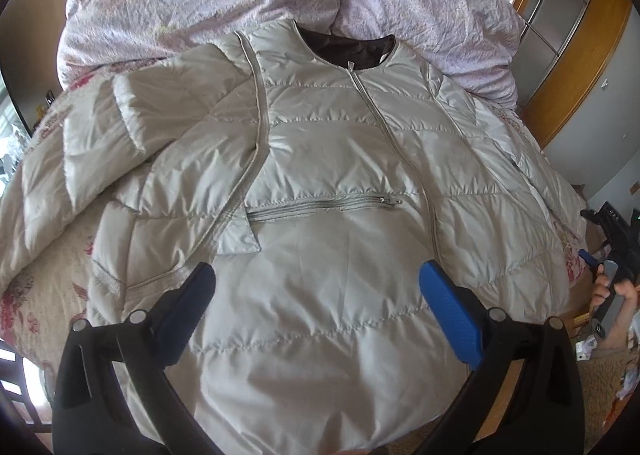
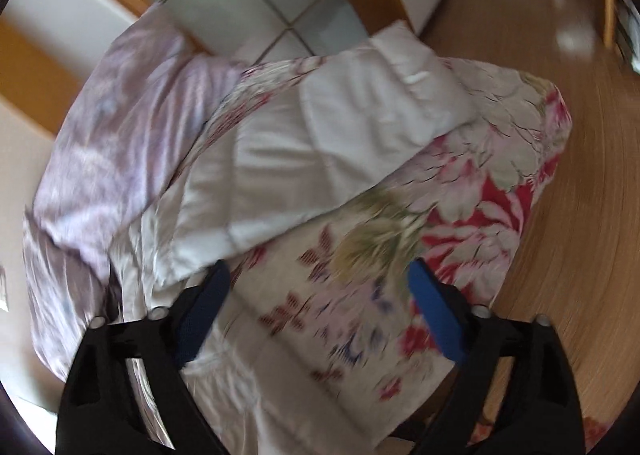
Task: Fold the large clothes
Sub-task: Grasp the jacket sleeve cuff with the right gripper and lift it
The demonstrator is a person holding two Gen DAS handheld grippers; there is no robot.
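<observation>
Spread, empty left tongs [image 1: 316,287] hover over the pale grey quilted zip-front jacket [image 1: 320,183] lying on the floral bedspread [image 2: 360,275]; right tongs [image 2: 318,291], also spread, hang beside its sleeve [image 2: 320,143].

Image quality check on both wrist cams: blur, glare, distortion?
Left wrist view: sharp, daylit; the jacket shows sheen but its seams and zip stay readable; fisheye bends the bed's edges. Right wrist view: strong motion smear across the floral bedspread and the jacket sleeve, with glare patches on the wood floor; only the right gripper, open, looks fairly crisp.
</observation>
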